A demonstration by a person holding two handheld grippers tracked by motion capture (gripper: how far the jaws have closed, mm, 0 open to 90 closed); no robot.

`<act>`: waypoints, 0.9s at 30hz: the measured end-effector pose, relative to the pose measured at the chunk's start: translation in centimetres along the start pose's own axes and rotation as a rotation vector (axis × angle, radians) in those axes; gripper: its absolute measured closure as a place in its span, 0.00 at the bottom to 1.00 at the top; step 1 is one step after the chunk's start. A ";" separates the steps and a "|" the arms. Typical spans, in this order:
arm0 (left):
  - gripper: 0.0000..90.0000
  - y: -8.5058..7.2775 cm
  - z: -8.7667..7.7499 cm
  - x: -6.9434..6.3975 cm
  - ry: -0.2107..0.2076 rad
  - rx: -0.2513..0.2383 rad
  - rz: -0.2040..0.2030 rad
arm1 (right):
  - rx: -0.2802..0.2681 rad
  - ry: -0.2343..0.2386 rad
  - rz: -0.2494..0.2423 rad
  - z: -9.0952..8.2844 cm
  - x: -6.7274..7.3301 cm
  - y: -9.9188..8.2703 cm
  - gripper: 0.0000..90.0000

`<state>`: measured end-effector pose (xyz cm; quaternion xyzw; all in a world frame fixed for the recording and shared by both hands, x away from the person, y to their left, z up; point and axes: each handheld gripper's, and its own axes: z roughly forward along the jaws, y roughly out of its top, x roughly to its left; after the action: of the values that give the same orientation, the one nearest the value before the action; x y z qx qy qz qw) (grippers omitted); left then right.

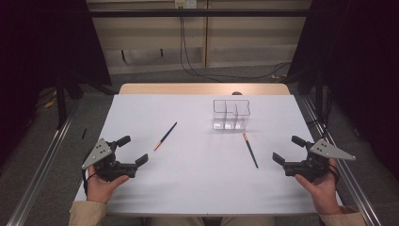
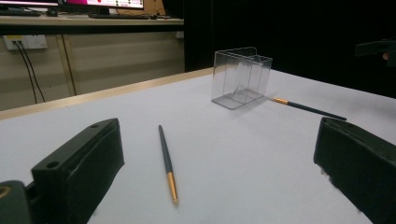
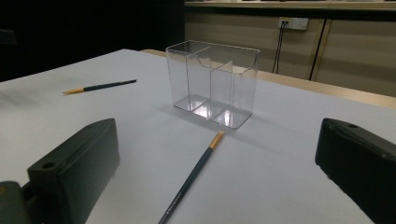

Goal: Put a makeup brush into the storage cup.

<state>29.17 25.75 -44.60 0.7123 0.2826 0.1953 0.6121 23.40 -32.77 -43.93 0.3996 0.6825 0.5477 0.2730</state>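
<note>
1. We are sitting at the start: left gripper and right gripper both resting low at the near corners of the table, jaws spread wide, holding nothing.
2. Left pencil is lying ahead of the left gripper; right pencil is lying just in front of the clear holder, its gold end nearly touching it.
3. We are judging the pickup: straddling the shaft mid-length, jaws across it, closing gently.
4. Both hands are cradling the grippers from below, jaws angled inward.

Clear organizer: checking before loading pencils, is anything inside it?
Nothing is inside the organizer; its clear compartments show bare floors. Both pencils lie outside on the table.
</note>
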 end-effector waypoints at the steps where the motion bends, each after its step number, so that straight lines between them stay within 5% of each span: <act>1: 0.01 0.1 0.0 0.0 -0.001 0.002 0.004 | -0.001 -0.001 -0.002 -0.1 0.0 0.0 0.00; 27: 0.00 0.6 1.2 0.3 0.019 0.010 0.004 | -0.014 0.001 -0.007 -0.5 0.2 0.1 0.00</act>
<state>30.24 24.99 -44.26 0.7141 0.2878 0.2018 0.6054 22.94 -32.88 -43.72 0.3951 0.6802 0.5517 0.2771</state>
